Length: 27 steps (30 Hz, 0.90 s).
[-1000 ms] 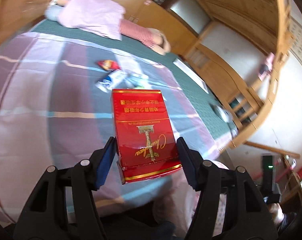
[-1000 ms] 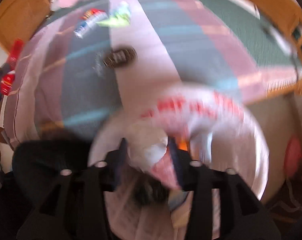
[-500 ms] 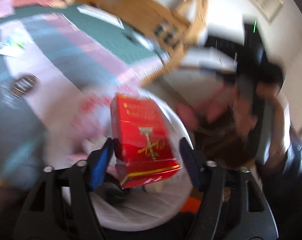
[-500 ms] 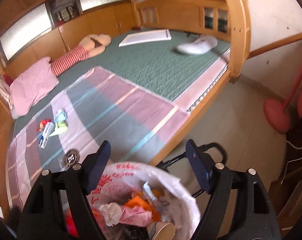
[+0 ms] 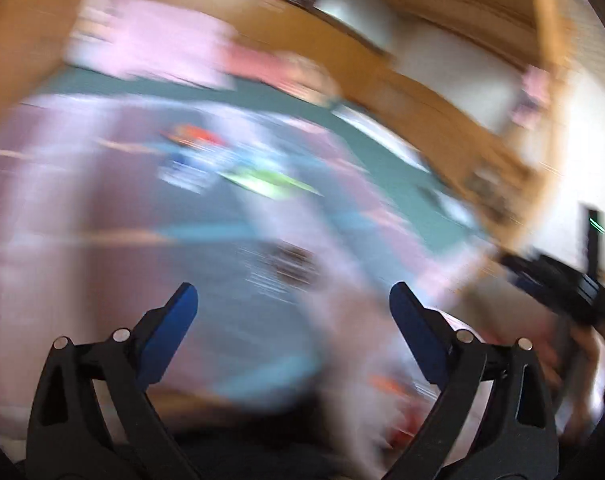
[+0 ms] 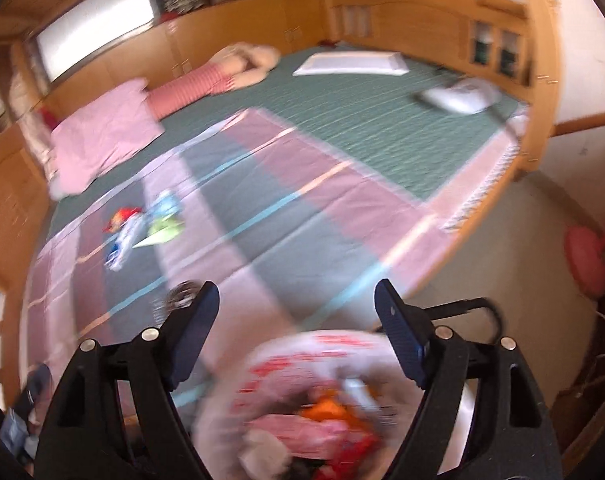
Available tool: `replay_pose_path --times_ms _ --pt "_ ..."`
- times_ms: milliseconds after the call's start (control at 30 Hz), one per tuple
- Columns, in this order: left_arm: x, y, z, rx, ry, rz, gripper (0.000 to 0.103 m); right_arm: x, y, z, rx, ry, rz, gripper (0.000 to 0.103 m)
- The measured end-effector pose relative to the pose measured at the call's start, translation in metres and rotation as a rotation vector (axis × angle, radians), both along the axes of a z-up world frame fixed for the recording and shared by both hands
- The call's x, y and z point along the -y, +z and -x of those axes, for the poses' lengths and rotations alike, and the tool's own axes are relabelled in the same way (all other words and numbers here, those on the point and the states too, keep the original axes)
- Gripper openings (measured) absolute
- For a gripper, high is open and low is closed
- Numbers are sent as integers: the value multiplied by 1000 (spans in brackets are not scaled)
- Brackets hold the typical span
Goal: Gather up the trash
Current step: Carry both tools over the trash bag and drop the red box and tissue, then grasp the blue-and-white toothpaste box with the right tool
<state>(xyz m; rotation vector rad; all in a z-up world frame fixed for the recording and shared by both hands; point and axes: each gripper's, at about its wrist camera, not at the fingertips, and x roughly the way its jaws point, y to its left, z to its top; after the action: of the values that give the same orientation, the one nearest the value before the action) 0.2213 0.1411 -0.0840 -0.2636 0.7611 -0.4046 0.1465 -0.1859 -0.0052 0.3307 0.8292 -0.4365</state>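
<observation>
My left gripper (image 5: 292,288) hangs over the striped bed sheet (image 5: 82,208), its jaws opening wide with nothing between them; this view is badly blurred. Several wrappers (image 5: 230,164) lie ahead on the sheet, and a dark round thing (image 5: 294,264) lies nearer. My right gripper (image 6: 296,285) is open and empty above the white trash bag (image 6: 322,360) with red print, which holds crumpled trash. From here the wrappers (image 6: 142,228) sit at the left and the dark round thing (image 6: 182,296) lies by the left fingertip. The red box is not clearly visible.
A pink pillow (image 6: 102,136) and a striped bolster (image 6: 190,88) lie at the head of the green mattress (image 6: 362,120). A flat white pad (image 6: 350,64) and a white item (image 6: 462,96) lie farther right. A wooden bed frame (image 6: 542,80) borders the floor, with a red stand base (image 6: 590,260).
The red box has left the left gripper's jaws, which spread wider, and that view swung from the bag back to the bed. The right gripper rose slightly over the bag.
</observation>
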Motion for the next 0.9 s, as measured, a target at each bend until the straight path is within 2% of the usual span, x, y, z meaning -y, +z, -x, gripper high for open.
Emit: replay_pose_path --times_ms 67,133,233,300,433,500,567,667,833,900 --pt "-35 3 -10 -7 168 -91 98 -26 -12 -31 -13 72 -44 79" --pt "-64 1 -19 -59 284 -153 98 -54 -22 -61 -26 148 -62 79" --pt "-106 -11 -27 -169 395 -168 98 -102 -42 -111 -43 258 -97 79" --pt "-131 -20 -29 -232 440 -117 98 -136 -61 -149 -62 326 -135 79" --pt "-182 -31 -17 -301 577 62 99 -184 -100 -220 -130 391 -249 79" --pt "-203 -39 -15 -333 649 117 99 -208 -117 -260 -159 413 -236 79" --pt "-215 -46 -15 -363 680 150 99 -223 -132 -293 -174 425 -222 79" --pt "-219 -59 -18 -403 657 155 99 -231 -161 -342 -238 368 -180 79" --pt "-220 -72 -26 -434 654 150 99 -216 -200 -378 -306 236 -128 78" --pt "-223 -72 -23 -430 656 155 99 -222 -199 -382 -298 255 -9 62"
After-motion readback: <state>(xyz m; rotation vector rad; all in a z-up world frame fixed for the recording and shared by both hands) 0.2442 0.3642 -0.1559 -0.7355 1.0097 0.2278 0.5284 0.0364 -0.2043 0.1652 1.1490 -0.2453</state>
